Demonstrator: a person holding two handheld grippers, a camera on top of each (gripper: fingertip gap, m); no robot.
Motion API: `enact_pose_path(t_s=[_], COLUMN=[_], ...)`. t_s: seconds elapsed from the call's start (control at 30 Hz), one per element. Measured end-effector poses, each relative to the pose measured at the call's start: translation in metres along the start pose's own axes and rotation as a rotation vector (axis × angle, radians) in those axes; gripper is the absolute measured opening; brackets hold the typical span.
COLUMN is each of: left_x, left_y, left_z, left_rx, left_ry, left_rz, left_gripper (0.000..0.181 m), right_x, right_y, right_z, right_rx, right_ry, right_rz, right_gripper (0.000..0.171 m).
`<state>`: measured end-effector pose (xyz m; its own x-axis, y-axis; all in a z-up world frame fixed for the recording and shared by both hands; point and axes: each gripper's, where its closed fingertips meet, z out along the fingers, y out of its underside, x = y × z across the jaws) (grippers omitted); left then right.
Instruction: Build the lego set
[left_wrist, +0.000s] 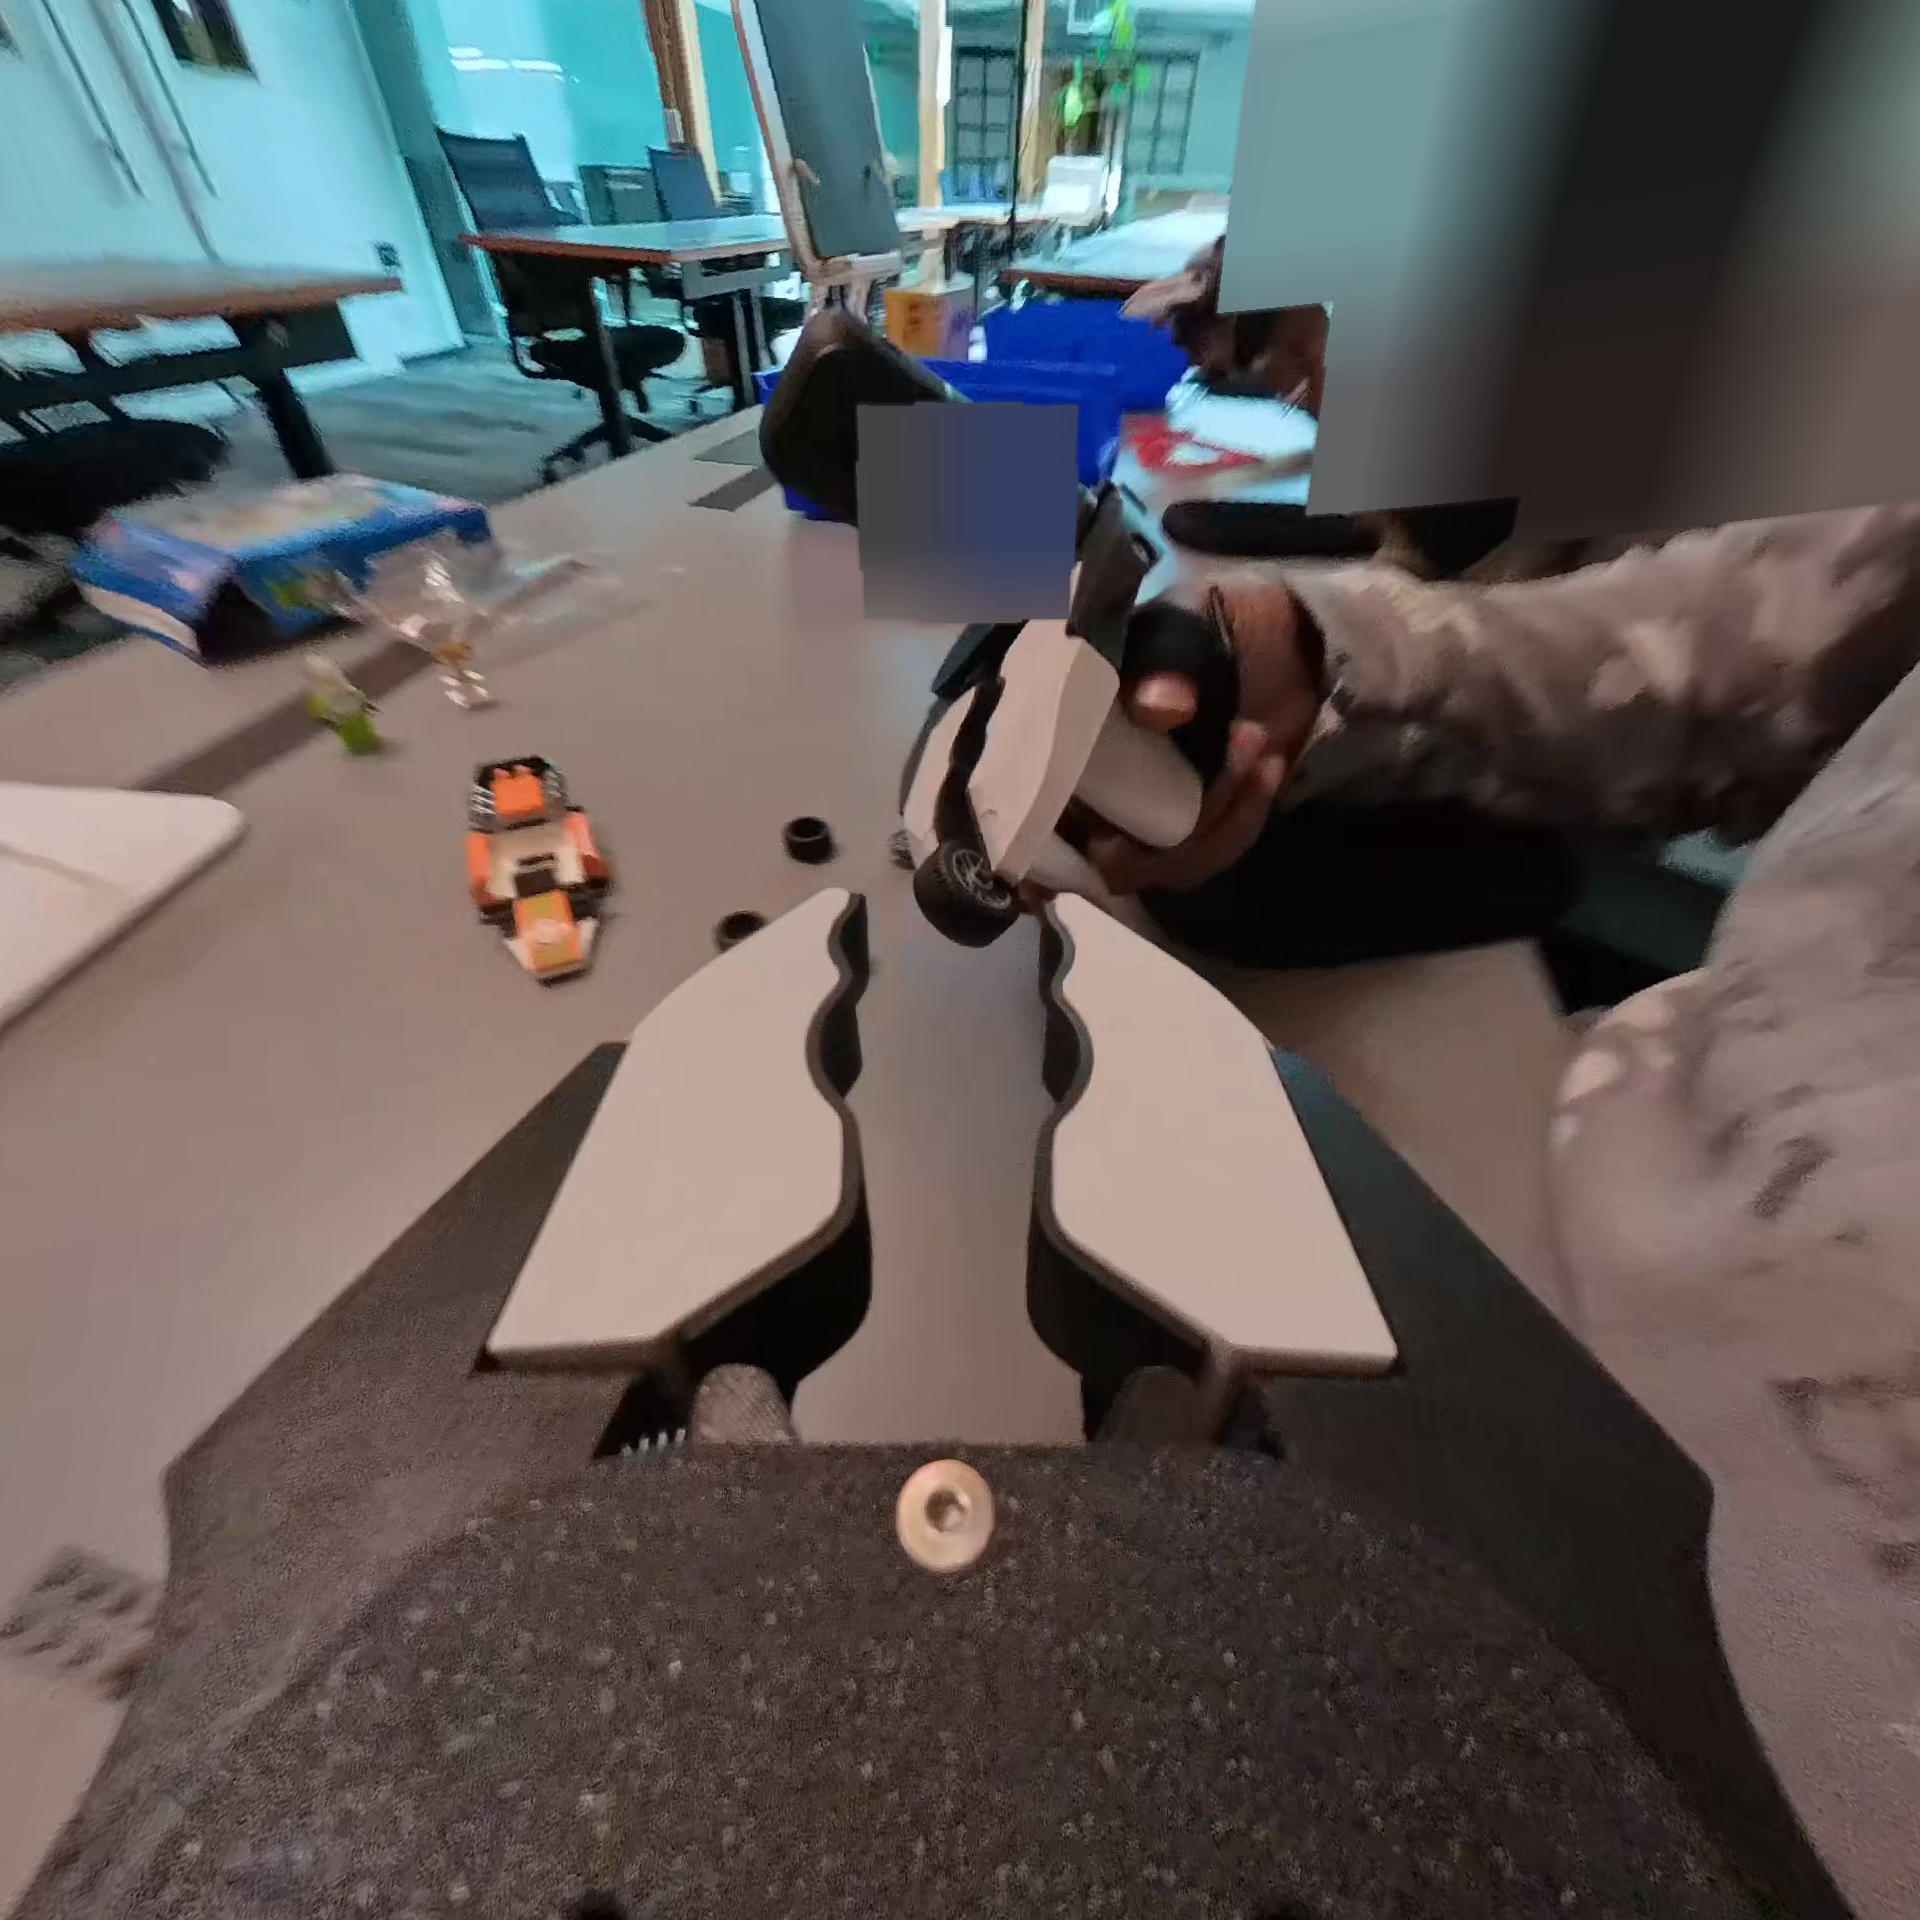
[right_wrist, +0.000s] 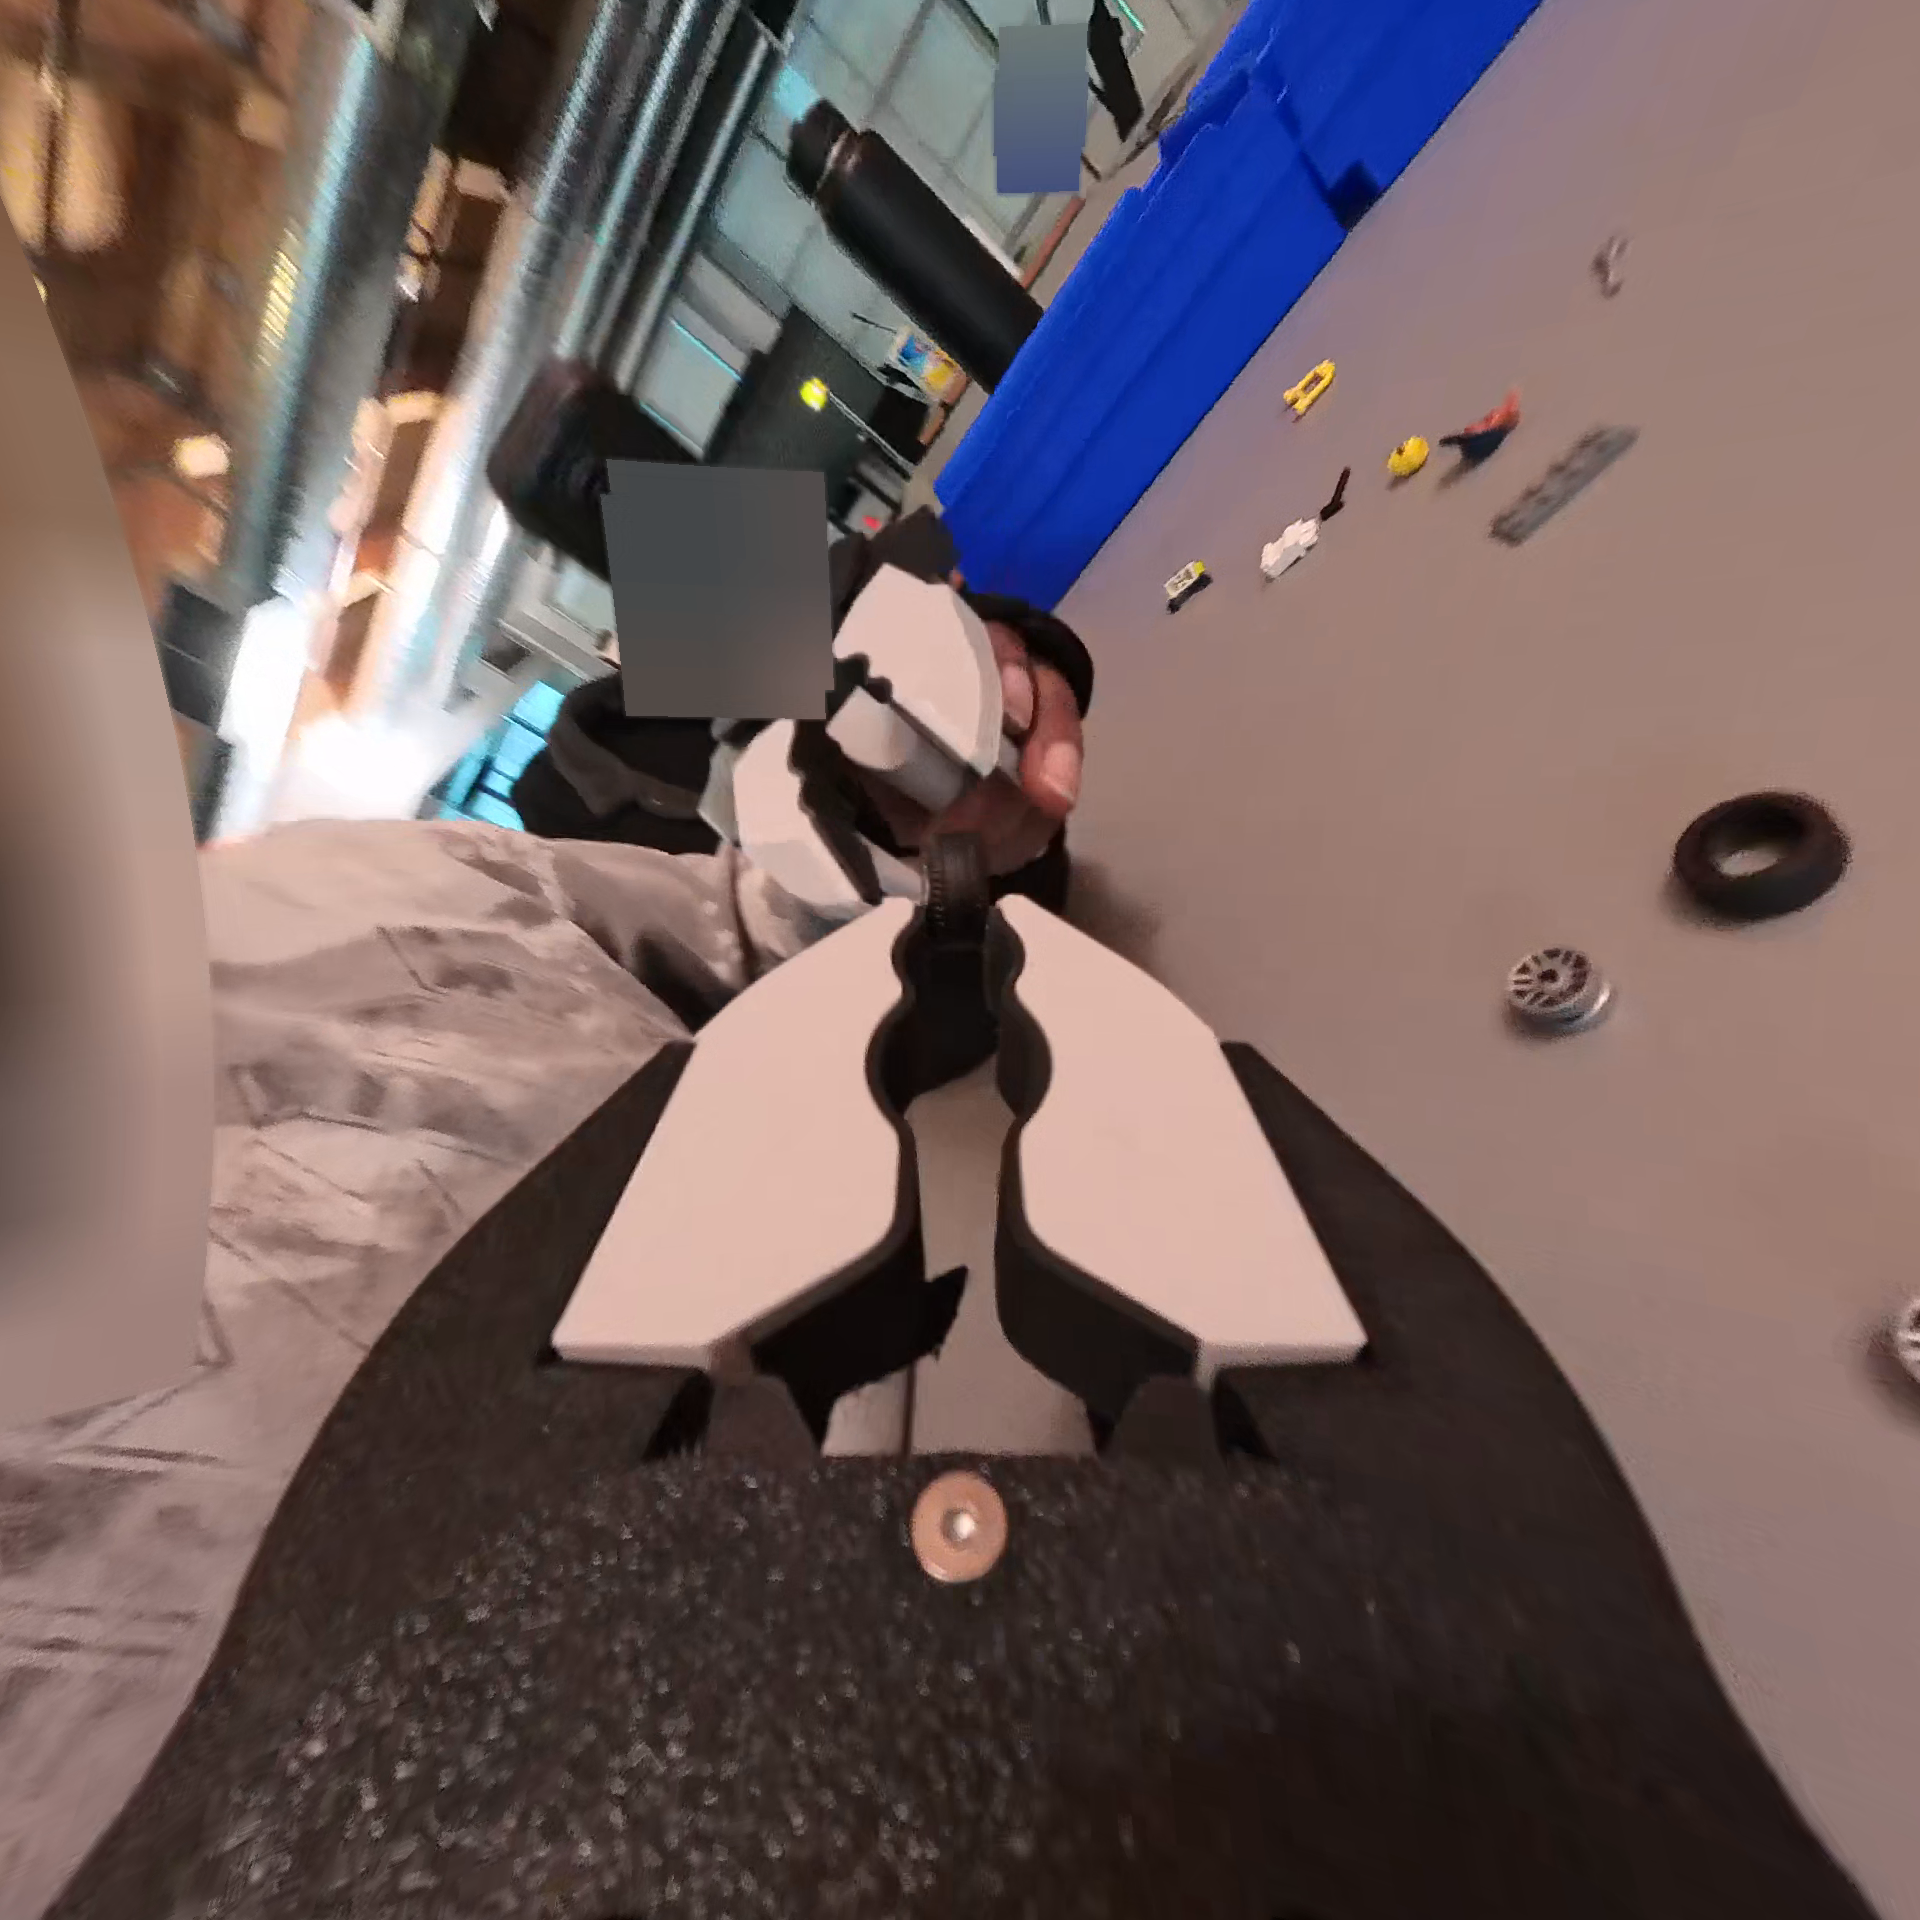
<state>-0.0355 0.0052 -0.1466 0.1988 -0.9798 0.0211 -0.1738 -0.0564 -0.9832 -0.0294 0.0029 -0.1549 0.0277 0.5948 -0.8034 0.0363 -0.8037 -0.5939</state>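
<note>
Right hand-held gripper (right_wrist: 954, 914), inspected first: my 2 fingers are closed on a wheel (left_wrist: 964, 891), a black tyre already seated on a spoked grey hub, pinched at the fingertips and held clear of the tabletop (left_wrist: 312, 1091). My left hand-held gripper (left_wrist: 951, 914) is spread wide and empty, its tips just below the held wheel.

Task item located: the orange, white and black lego car (left_wrist: 538, 871) lies on the tabletop to the left of my left hand-held gripper, apart from both tools. No wheels are visible on it from this angle.

Loose stock noted: 2 bare black tyres (left_wrist: 811, 840) on the tabletop between the car and the wheel; at least 1 spoked hub (right_wrist: 1558, 989) and a further tyre (right_wrist: 1761, 854) in the right wrist view; small yellow, white and dark pieces (right_wrist: 1408, 457) beyond. A blue box (left_wrist: 270, 561) and a green minifigure (left_wrist: 343, 707) sit farther off.

Assessment: the step in hand is wheel assembly and fitting. The next move calls for steadying the car with my left hand-held gripper, then aligning the hub with an axle and pressing squarely.
</note>
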Motion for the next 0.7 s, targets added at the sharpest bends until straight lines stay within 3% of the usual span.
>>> enact_pose_path(t_s=[0.2,0.33,0.47,0.57,0.7], left_x=[0.003,0.004,-0.001,-0.025,-0.061], left_y=[0.003,0.01,0.016,0.028,0.07], left_z=[0.004,0.007,0.008,0.001,-0.011], left_rx=[-0.032,-0.07,-0.095,-0.129,-0.295], left_ry=[-0.115,-0.125,-0.11,-0.131,-0.147], left_rz=[0.343,0.438,0.366,0.247,0.041], left_gripper=[0.027,0.019,0.018,0.018,0.018], right_x=[-0.002,0.003,0.01,0.024,0.049], right_y=[0.003,0.005,0.005,-0.002,-0.008], right_z=[0.004,0.005,0.003,-0.012,-0.038], right_rx=[-0.004,-0.016,-0.022,-0.022,-0.071], right_ry=[-0.077,-0.059,-0.017,0.111,0.373], right_rz=[0.115,0.136,0.091,-0.056,-0.291], right_gripper=[0.009,0.009,0.01,0.013,0.018])
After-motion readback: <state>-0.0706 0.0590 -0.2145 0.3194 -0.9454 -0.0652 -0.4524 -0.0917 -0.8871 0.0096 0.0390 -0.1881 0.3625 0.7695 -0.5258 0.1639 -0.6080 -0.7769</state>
